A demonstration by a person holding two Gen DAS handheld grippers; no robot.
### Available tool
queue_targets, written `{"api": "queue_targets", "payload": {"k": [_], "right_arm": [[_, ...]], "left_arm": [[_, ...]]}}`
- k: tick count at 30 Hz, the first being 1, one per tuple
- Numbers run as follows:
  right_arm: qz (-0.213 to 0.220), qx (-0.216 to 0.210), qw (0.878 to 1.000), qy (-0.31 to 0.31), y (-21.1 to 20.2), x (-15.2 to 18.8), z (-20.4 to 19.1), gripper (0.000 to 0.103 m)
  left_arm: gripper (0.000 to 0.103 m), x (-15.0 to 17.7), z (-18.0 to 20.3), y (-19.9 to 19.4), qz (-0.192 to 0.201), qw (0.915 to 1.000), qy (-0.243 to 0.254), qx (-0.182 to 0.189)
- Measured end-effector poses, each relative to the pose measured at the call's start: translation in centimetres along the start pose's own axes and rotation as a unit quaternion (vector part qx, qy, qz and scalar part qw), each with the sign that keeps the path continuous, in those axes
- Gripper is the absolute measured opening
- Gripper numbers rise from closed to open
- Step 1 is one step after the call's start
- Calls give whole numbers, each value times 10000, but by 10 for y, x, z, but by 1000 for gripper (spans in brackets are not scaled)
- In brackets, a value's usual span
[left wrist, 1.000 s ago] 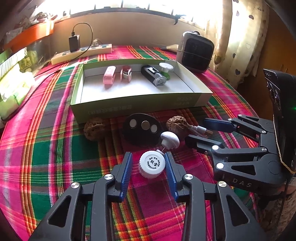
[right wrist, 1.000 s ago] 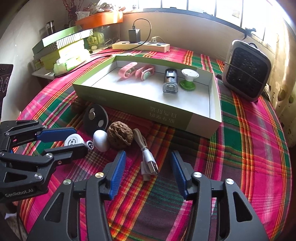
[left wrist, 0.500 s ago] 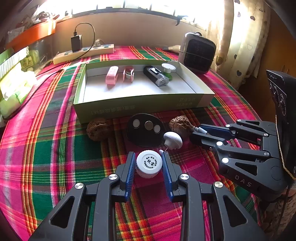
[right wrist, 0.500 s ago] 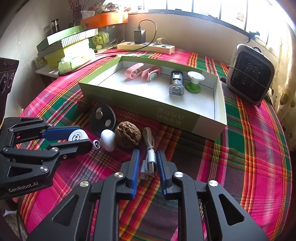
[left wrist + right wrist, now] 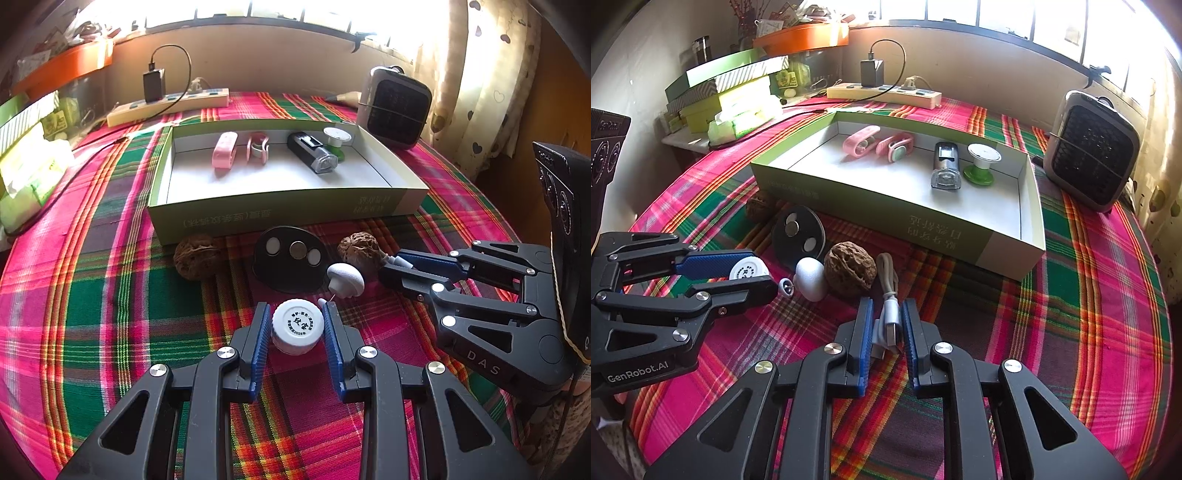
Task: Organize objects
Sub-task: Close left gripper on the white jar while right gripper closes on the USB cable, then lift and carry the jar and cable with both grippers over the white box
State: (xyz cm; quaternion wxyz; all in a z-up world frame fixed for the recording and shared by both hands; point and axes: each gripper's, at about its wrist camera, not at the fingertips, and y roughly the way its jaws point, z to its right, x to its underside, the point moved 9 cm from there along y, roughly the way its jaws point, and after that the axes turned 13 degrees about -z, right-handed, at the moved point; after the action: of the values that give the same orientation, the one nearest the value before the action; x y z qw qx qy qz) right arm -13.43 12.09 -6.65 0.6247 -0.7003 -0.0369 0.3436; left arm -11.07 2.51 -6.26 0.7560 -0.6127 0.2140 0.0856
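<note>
My left gripper [image 5: 296, 326] is shut on a white round bottle cap [image 5: 297, 325] on the plaid tablecloth; the cap also shows in the right wrist view [image 5: 748, 268]. My right gripper [image 5: 887, 325] is shut on a coiled grey USB cable [image 5: 888, 308]. In front lie a white mushroom-shaped object [image 5: 345, 279], a black oval disc [image 5: 291, 259] with three buttons, and two walnuts [image 5: 197, 255] [image 5: 360, 249]. Behind them an open green box [image 5: 280, 214] holds two pink bands [image 5: 225, 149], a black device [image 5: 312, 153] and a green-and-white spool [image 5: 337, 138].
A small grey heater [image 5: 395, 107] stands at the back right. A power strip [image 5: 170, 105] with a charger lies along the far wall. Stacked boxes [image 5: 727, 92] and tissues sit at the left edge. A curtain [image 5: 480, 74] hangs on the right.
Both grippers closed: the left on the white cap, the right on the USB cable. Both views have moved slightly nearer to the objects.
</note>
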Motion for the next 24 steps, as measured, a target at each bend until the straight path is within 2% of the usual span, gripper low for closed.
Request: {"api": "queue_targets", "payload": {"k": [24], "right_arm": [[24, 18, 9999, 141, -2, 0, 3, 16]], "left_arm": [[26, -3, -1, -6, 52, 10000, 9, -23]]}}
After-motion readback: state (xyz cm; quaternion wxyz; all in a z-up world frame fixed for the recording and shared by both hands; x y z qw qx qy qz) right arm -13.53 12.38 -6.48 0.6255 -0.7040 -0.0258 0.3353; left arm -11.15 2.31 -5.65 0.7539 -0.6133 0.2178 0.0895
